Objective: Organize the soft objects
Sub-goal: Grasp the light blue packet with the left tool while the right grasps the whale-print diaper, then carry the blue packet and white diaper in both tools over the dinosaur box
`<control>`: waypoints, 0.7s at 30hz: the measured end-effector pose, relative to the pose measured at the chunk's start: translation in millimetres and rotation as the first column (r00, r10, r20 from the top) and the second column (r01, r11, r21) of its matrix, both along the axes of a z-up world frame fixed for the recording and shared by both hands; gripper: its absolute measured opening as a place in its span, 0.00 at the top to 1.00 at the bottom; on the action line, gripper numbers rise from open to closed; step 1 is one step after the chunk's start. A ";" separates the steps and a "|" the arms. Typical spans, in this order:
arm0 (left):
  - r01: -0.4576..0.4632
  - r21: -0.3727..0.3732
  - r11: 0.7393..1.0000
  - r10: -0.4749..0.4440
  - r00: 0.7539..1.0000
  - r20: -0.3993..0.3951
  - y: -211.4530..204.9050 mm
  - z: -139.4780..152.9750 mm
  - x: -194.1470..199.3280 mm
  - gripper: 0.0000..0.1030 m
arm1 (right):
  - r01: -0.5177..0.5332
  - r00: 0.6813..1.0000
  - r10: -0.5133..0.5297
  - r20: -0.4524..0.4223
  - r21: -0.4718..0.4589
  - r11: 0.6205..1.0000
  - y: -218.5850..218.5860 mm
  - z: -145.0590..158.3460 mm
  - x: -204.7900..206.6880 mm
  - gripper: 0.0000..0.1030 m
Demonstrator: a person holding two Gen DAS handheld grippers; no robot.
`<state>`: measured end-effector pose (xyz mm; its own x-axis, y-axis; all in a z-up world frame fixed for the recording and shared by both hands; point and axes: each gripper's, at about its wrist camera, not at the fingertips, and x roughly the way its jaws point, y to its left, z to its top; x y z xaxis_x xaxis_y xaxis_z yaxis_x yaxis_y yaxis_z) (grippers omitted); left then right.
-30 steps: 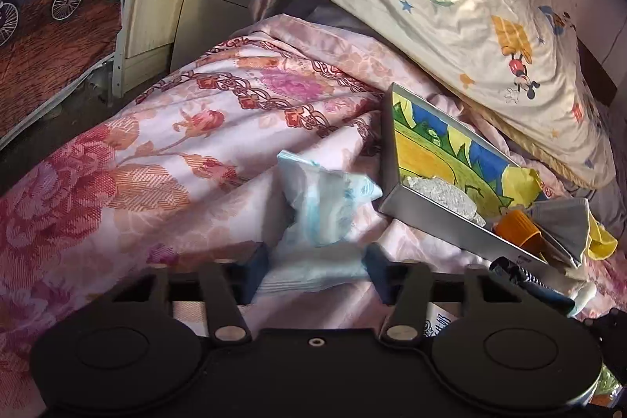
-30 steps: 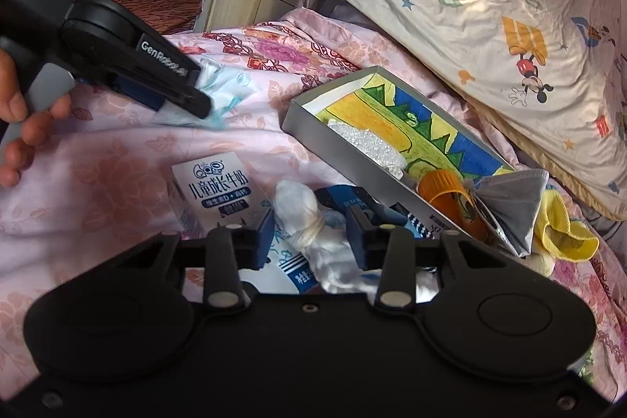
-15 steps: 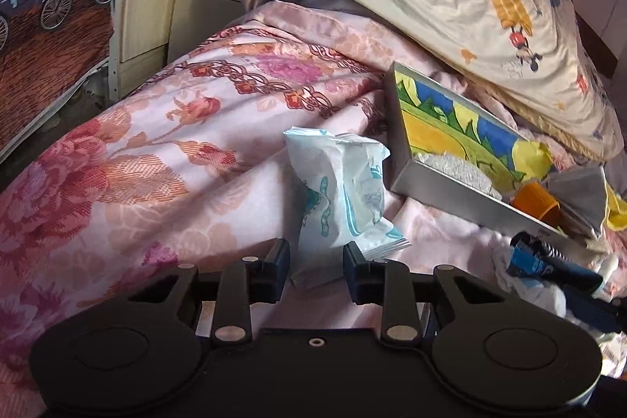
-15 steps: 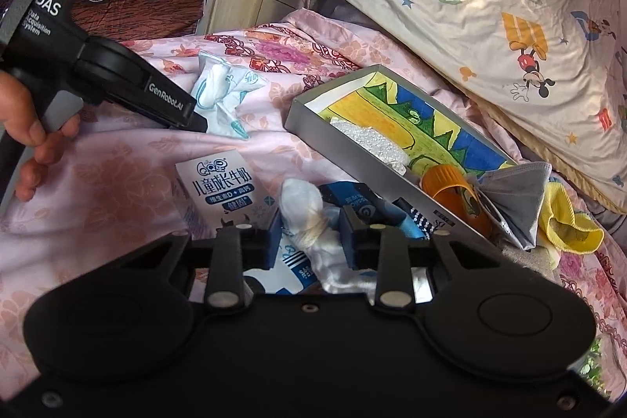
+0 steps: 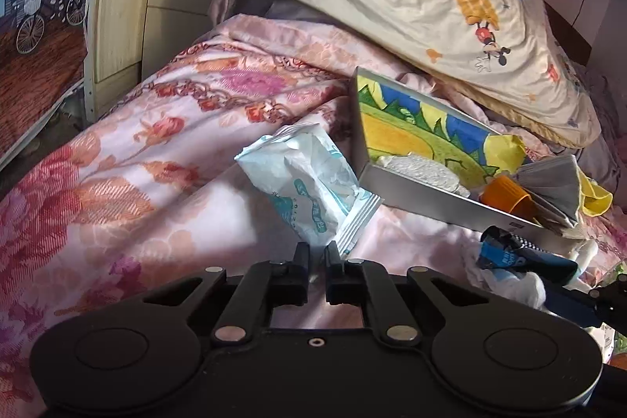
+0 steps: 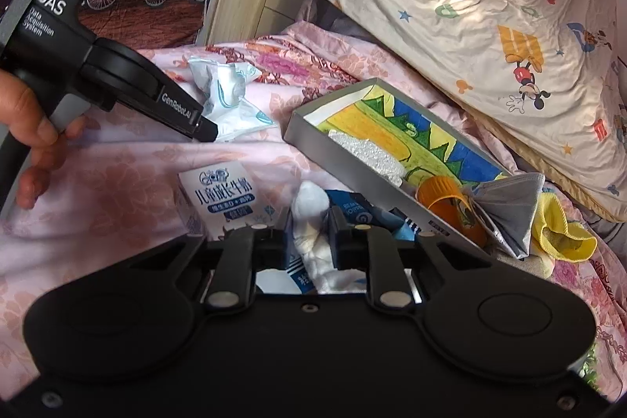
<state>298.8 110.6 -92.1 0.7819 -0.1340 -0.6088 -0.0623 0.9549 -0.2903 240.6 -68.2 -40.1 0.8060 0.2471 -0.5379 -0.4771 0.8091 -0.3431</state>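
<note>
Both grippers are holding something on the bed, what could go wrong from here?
1. The left gripper pinches only the bottom edge of the wipes pack; a thin crinkly seam may slip out when lifted.
2. The right gripper clamps a white sock lying over a blue sock and beside the milk carton, so lifting could drag those along.
3. The box sits tilted on soft bedding, so a nudge might spill its orange cup.

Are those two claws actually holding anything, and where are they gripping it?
Yes. The left gripper pinches the tissue pack's near bottom end; the right gripper clamps the white cloth bundle round its middle.
</note>
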 end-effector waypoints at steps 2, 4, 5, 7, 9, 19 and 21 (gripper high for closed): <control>0.008 0.007 1.000 -0.008 1.000 0.013 -3.1 3.8 -1.6 0.94 | -0.002 1.000 0.002 0.011 0.014 1.000 0.0 3.7 -1.6 0.89; 0.018 0.015 1.000 -0.019 0.999 0.032 -6.6 8.3 -3.3 0.94 | -0.005 1.000 0.005 0.018 0.029 1.000 0.0 7.8 -2.0 0.90; 0.024 0.019 1.000 -0.024 0.999 0.040 -8.3 10.4 -4.3 0.94 | -0.007 1.000 0.006 0.022 0.037 0.999 -0.2 9.5 -2.4 0.90; 0.034 0.030 0.999 -0.036 0.997 0.062 -12.5 15.3 -7.4 0.94 | -0.009 0.999 0.008 0.032 0.052 0.999 -0.7 13.4 -3.4 0.90; 0.044 0.037 0.998 -0.047 0.995 0.083 -16.1 20.4 -10.3 0.94 | -0.008 0.999 0.005 0.037 0.071 0.997 -0.9 18.5 -5.0 0.90; 0.057 0.036 0.998 -0.061 0.986 0.155 -24.8 42.3 -22.7 0.94 | 0.002 0.999 -0.015 0.041 0.290 0.957 -25.7 70.6 -11.2 0.91; 0.057 0.042 0.998 -0.063 0.984 0.165 -26.3 46.3 -24.8 0.94 | -0.004 0.999 -0.009 0.039 0.330 0.944 -32.0 79.5 -13.5 0.91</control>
